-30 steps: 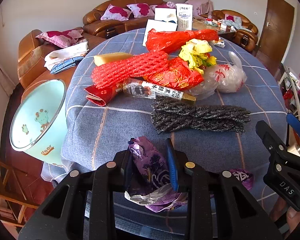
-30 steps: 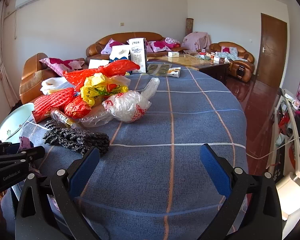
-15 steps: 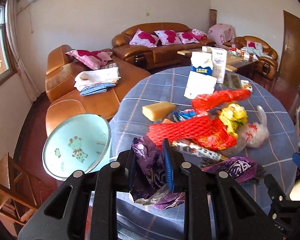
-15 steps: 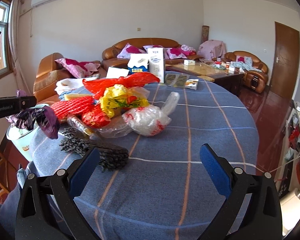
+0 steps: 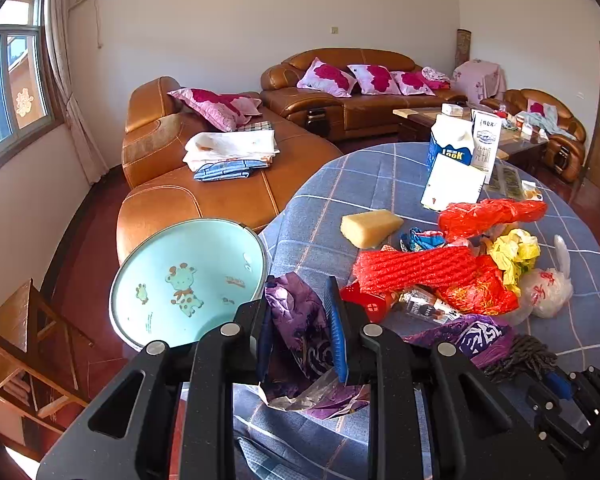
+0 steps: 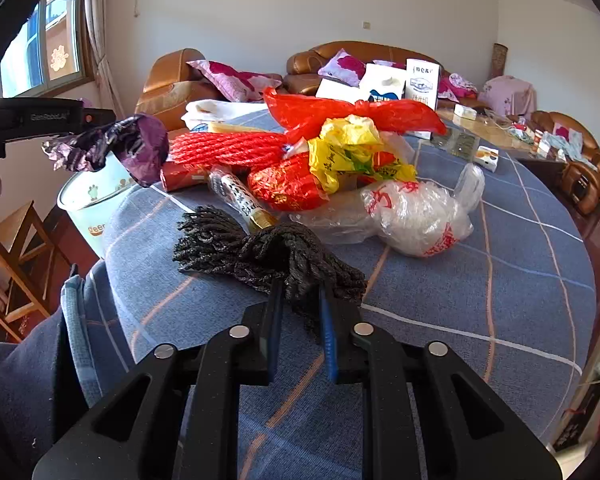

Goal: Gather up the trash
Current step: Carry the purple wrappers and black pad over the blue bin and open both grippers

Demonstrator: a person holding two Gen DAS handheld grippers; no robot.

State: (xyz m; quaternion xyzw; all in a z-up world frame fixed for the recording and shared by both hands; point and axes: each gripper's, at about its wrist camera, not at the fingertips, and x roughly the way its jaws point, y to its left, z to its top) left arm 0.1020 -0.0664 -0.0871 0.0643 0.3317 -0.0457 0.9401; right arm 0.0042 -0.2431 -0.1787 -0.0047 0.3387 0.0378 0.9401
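Trash is lying heaped on the blue checked table (image 6: 500, 280); the left gripper (image 5: 300, 332) is clenching a purple wrapper (image 5: 300, 320) near the pale green bin (image 5: 188, 280), while the right gripper (image 6: 300, 312) is pinching the black mesh bundle (image 6: 260, 252) against the cloth.

both hand-held grippers, the left hand-held gripper (image 5: 300, 320) and the right hand-held gripper (image 6: 300, 316), were black plastic, with blue pads (image 5: 337, 340) and round silver screws (image 6: 240, 331).

Bright window (image 5: 8, 92) daylight; sharp frames, fisheye-warped edges.
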